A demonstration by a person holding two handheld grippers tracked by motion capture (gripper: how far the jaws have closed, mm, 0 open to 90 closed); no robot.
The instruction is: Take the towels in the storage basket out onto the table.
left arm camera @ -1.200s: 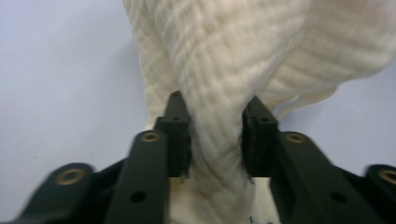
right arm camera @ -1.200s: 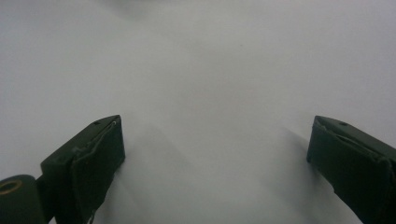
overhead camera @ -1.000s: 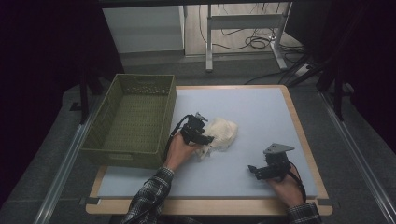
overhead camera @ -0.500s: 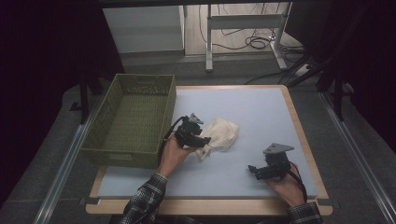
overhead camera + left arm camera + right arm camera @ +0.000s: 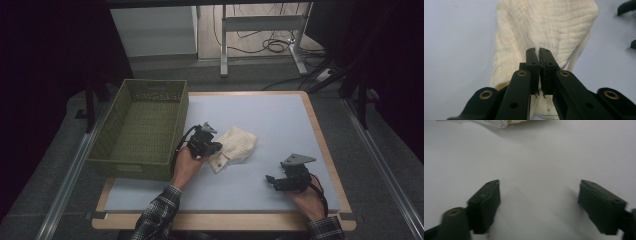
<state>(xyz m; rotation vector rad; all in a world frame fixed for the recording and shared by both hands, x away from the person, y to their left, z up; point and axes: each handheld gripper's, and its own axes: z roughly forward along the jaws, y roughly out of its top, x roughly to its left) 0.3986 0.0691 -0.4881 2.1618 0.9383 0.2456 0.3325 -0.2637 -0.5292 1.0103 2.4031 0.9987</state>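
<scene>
left gripper (image 5: 539, 56) has just been closing and now pinches the near edge of the crumpled cream muslin cloth (image 5: 236, 145), which runs off toward two o'clock. right gripper (image 5: 271, 181), at five o'clock and farther off, has narrowed but grips nothing. green mesh basket (image 5: 107, 155) waits at nine o'clock.

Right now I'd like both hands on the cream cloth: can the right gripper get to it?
Probably yes: bare table lies between the right gripper and the cream cloth, and its fingers are open and empty.
</scene>
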